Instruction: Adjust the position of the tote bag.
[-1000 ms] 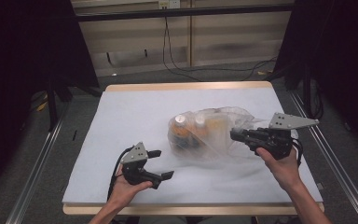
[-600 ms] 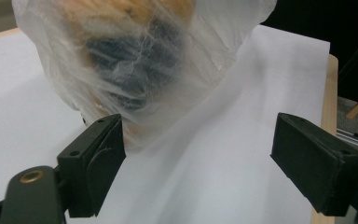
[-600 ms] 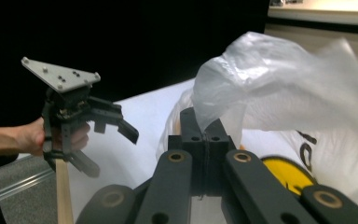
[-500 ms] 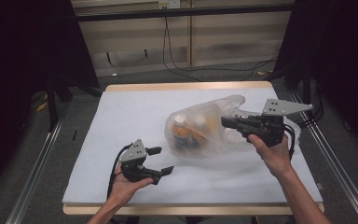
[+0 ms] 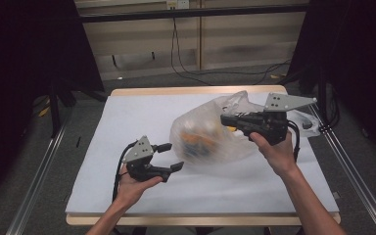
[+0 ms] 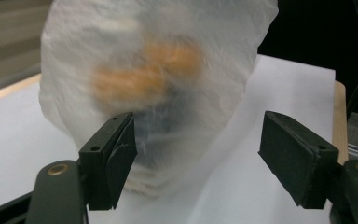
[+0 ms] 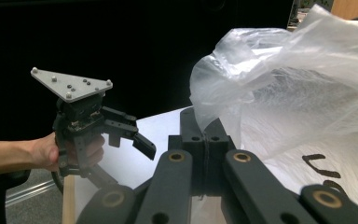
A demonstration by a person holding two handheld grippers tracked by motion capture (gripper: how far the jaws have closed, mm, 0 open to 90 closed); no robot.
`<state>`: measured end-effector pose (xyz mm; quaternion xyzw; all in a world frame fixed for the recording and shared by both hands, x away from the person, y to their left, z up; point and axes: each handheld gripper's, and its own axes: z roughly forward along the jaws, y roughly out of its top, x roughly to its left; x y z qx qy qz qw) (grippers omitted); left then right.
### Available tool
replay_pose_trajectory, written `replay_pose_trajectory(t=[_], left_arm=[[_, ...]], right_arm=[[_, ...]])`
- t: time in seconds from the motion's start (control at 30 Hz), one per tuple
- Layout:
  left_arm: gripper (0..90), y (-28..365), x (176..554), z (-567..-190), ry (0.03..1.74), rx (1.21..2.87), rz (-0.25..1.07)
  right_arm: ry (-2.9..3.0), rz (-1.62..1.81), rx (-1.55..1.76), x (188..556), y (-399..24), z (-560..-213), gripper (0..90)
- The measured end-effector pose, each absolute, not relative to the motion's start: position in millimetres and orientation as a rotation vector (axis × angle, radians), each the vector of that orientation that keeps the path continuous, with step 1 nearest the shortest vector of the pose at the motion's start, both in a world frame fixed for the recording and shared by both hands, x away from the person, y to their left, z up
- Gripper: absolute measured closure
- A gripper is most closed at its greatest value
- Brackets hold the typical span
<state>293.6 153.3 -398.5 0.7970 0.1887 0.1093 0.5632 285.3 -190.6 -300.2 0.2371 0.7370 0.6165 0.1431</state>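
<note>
A translucent plastic bag point(image 5: 210, 142) with orange and white things inside stands on the white table point(image 5: 127, 117). My right gripper point(image 5: 225, 119) is shut on the bag's upper edge and holds it up; in the right gripper view the closed jaws pinch the film point(image 7: 205, 135) where the bag point(image 7: 307, 93) bulges to the right. My left gripper point(image 5: 172, 156) is open just left of the bag, close to its side. In the left gripper view the bag point(image 6: 158, 70) sits blurred right beyond my left gripper point(image 6: 200, 154), nearest the left pad point(image 6: 116, 158).
The table's wooden rim point(image 5: 196, 90) runs along the far edge. Metal rails point(image 5: 39, 171) flank both sides. Cables point(image 5: 186, 68) lie on the floor behind. Bare white surface stretches left of the bag and along the front.
My right gripper has risen and shifted left, pulling the bag's edge up so the bag stands taller. My left gripper has edged up toward the bag.
</note>
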Motion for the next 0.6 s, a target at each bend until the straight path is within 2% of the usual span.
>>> replay_pose_trajectory(t=[0.43, 0.6], left_arm=[[28.9, 136.4, 319.5, -350.1, 0.379, 1.816, 0.327], [32.8, 124.5, 331.3, -329.0, 0.337, 1.800, 0.347]], right_arm=[[2.135, 1.790, 0.612, 291.9, -174.2, -274.9, 90.0], [2.156, 1.790, 0.592, 295.6, -163.2, -271.7, 90.0]])
